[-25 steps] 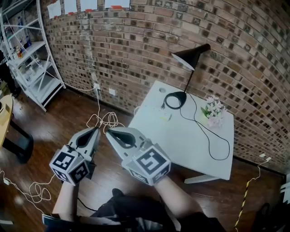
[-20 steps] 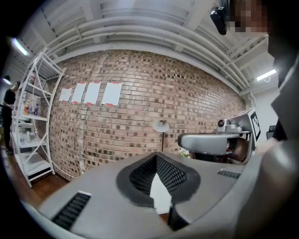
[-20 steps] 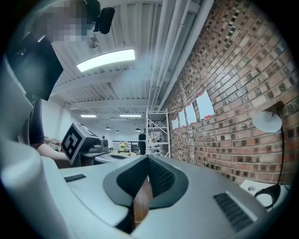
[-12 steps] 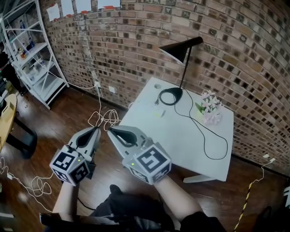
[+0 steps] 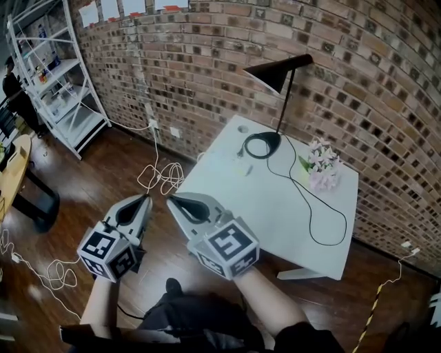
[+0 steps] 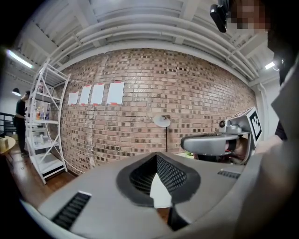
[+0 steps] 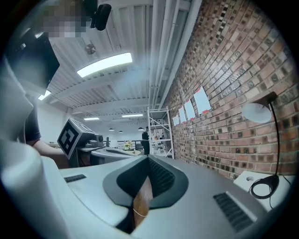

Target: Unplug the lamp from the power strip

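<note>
Grippers first: left gripper (image 5: 146, 200) and right gripper (image 5: 172, 201) side by side, low over the wooden floor (image 5: 89, 179), well short of the surface (image 5: 262, 207). Checked both gripper views: jaws pressed together on each, nothing between them.

Past the tips, a tangle of white cable (image 5: 162, 178) on the floor, trailing up toward a wall socket (image 5: 153, 125). Further on, the lamp (image 5: 278, 72) at the far corner of the surface, close to the brick wall (image 5: 207, 76), black shade on a thin stem, black cord (image 5: 346, 224) looped across the top. Couldn't make out a power strip for sure. Noticed a small pale thing (image 5: 240, 167) just beside the lamp base, so probably there. Pink flowers (image 5: 322, 165) nearby.

Handling guess: figured the plug for small, hard and rigid, held in by friction alone. Best pinched on the plug body and pulled straight out, never by the thin floppy cord. Reckoned the strip light enough to lift along, so would pin it with the other gripper. Judged the lamp top-heavy too, easy to tip with a tugged cord.

Writing: found none readable. Only black square patterns on the marker cubes (image 5: 110, 254), plus blank-looking sheets (image 5: 110, 8) taped high on the wall.
</note>
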`<act>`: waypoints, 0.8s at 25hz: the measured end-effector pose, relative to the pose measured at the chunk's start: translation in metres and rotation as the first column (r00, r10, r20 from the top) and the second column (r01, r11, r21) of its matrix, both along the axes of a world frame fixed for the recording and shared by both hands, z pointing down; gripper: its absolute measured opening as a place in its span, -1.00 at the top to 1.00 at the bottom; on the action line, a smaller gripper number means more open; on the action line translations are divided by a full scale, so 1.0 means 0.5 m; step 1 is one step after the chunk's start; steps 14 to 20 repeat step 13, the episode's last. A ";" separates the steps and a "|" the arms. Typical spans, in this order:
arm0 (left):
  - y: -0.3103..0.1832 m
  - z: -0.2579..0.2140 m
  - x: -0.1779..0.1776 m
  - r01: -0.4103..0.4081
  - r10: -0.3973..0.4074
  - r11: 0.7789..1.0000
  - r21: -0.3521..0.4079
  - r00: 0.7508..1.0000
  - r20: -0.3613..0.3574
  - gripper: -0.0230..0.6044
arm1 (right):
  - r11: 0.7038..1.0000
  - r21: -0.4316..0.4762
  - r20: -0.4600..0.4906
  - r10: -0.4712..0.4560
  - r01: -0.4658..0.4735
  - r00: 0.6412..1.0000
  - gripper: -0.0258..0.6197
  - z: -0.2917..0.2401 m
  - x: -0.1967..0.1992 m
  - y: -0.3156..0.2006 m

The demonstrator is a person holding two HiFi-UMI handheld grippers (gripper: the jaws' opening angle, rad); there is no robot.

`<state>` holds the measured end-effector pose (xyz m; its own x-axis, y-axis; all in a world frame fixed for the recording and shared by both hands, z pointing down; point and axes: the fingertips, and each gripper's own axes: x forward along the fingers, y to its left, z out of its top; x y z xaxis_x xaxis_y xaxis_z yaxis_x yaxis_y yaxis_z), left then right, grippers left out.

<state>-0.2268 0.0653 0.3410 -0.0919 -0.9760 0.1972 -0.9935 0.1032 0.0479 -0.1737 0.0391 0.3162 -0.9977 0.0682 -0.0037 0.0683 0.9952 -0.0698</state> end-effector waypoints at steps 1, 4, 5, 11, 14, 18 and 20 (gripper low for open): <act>0.000 0.002 -0.005 -0.001 0.001 1.000 -0.001 1.000 -0.001 0.94 | 1.000 0.002 -0.005 0.002 -0.002 1.000 0.93 0.001 -0.003 0.000; 0.000 0.006 -0.025 -0.004 0.004 1.000 0.005 1.000 -0.006 0.94 | 1.000 0.010 -0.013 0.010 -0.010 1.000 0.93 -0.001 -0.020 -0.002; 0.000 0.007 -0.032 -0.009 0.009 1.000 0.007 1.000 -0.007 0.94 | 1.000 0.012 -0.015 0.013 -0.013 1.000 0.93 -0.002 -0.029 -0.002; 0.013 0.021 -0.102 -0.031 0.031 1.000 0.004 0.999 -0.033 0.94 | 0.999 0.033 -0.039 0.024 -0.022 0.999 0.93 0.002 -0.101 0.021; 0.020 0.020 -0.135 -0.032 0.032 0.999 0.004 0.999 -0.039 0.94 | 0.999 0.037 -0.047 0.024 -0.022 0.999 0.93 0.004 -0.132 0.031; 0.020 0.020 -0.135 -0.032 0.032 0.999 0.004 0.999 -0.039 0.94 | 0.999 0.037 -0.047 0.024 -0.022 0.999 0.93 0.004 -0.132 0.031; 0.020 0.020 -0.135 -0.032 0.032 0.999 0.004 0.999 -0.039 0.94 | 0.999 0.037 -0.047 0.024 -0.022 0.999 0.93 0.004 -0.132 0.031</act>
